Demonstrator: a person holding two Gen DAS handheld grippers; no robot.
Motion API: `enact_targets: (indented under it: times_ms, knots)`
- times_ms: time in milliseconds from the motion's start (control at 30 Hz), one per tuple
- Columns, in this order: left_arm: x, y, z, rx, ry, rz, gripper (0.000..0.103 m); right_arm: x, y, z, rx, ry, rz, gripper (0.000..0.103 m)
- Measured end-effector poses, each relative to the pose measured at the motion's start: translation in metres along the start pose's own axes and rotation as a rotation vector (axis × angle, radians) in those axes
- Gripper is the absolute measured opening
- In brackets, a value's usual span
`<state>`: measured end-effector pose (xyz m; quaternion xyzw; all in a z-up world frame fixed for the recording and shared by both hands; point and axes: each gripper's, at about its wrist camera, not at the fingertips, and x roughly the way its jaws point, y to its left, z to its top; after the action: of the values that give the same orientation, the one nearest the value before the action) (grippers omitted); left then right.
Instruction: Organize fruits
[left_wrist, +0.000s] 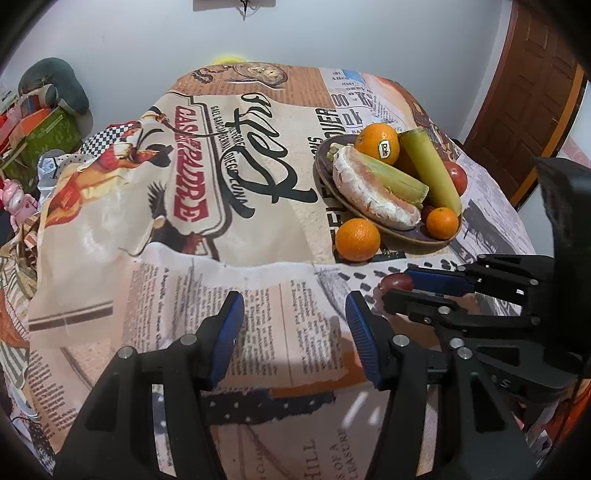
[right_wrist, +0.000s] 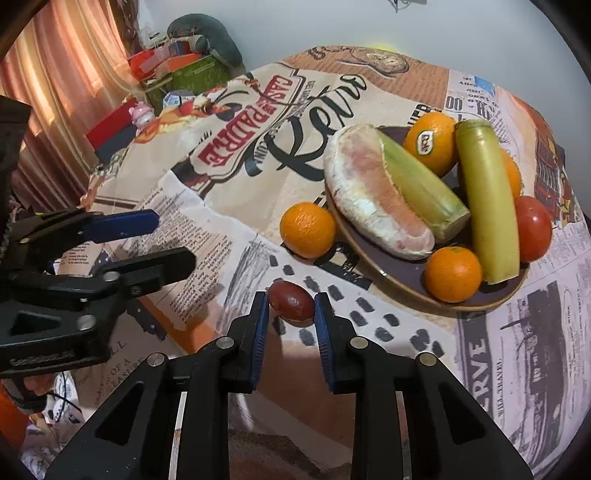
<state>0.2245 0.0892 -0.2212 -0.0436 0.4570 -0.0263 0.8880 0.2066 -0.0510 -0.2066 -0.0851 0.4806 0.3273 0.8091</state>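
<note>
A brown plate (right_wrist: 402, 282) on the printed tablecloth holds a peeled pomelo piece (right_wrist: 373, 199), a corn cob (right_wrist: 421, 184), a long green fruit (right_wrist: 487, 199), oranges (right_wrist: 430, 142) and a tomato (right_wrist: 533, 229). One orange (right_wrist: 307, 229) lies on the cloth beside the plate. A small dark red fruit (right_wrist: 291, 301) sits on the cloth between my right gripper's (right_wrist: 290, 306) blue pads, which stand at its two sides; contact is unclear. My left gripper (left_wrist: 293, 306) is open and empty over the cloth, left of the right gripper (left_wrist: 397, 286).
The table's front edge drops off just below both grippers. Boxes, a pink toy (right_wrist: 142, 114) and clutter stand beyond the table's left side, with a curtain (right_wrist: 62, 70) behind. A wooden door (left_wrist: 532, 85) is at the right.
</note>
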Motion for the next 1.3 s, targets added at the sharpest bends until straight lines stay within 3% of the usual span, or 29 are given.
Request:
enact_targets:
  times_ms: [467,667,867,967,1300]
  knots:
    - [0.041,-0.035,0.029,0.051,0.025,-0.063,0.057,-0.038,-0.057,0.005,0.094,-0.107,-0.090,0.023]
    - [0.061,-0.044,0.034,0.082,0.031,-0.045,0.057,-0.041,-0.072,0.003,0.108,-0.116,-0.106,0.023]
    - [0.072,-0.040,0.035,0.050,0.050,-0.061,0.045,-0.044,-0.082,0.002,0.131,-0.126,-0.112,0.023]
    - [0.072,-0.039,0.035,0.039,0.048,-0.085,0.037,-0.049,-0.088,0.000,0.147,-0.134,-0.114,0.023]
    - [0.045,-0.039,0.040,0.043,-0.011,-0.061,0.037,-0.070,-0.098,0.005,0.156,-0.182,-0.144,0.023]
